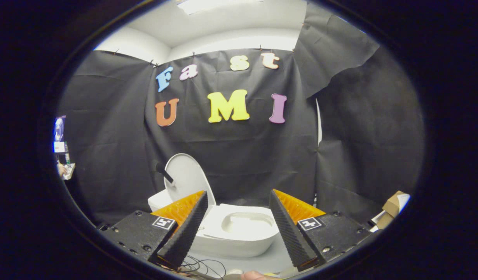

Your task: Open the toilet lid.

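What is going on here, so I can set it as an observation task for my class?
A person is holding a two-finger gripper pointed at a white toilet in a booth walled with black cloth. The toilet lid stands raised, leaning back, so the seat and bowl are exposed. The gripper's fingers are spread wide apart and hold nothing; the toilet sits beyond them. A cardboard box lies off to the right.
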`<action>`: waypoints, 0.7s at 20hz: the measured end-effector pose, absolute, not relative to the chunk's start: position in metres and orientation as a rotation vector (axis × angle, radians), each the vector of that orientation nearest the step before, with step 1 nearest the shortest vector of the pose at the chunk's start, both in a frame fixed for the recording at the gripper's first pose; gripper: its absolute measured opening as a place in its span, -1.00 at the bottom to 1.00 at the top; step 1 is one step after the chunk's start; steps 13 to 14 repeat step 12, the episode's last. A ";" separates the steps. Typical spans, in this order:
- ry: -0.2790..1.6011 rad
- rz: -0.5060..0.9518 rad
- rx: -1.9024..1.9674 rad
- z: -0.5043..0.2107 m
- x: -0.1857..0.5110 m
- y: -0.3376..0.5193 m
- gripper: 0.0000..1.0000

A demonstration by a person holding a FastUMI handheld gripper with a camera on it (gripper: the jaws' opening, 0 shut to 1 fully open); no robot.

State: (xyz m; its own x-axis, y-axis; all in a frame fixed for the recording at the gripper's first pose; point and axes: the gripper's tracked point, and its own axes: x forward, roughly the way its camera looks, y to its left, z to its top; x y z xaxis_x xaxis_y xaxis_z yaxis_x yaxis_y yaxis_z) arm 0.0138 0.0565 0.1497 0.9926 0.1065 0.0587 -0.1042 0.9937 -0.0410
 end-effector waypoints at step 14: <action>-0.116 0.068 0.026 0.143 -0.022 0.000 1.00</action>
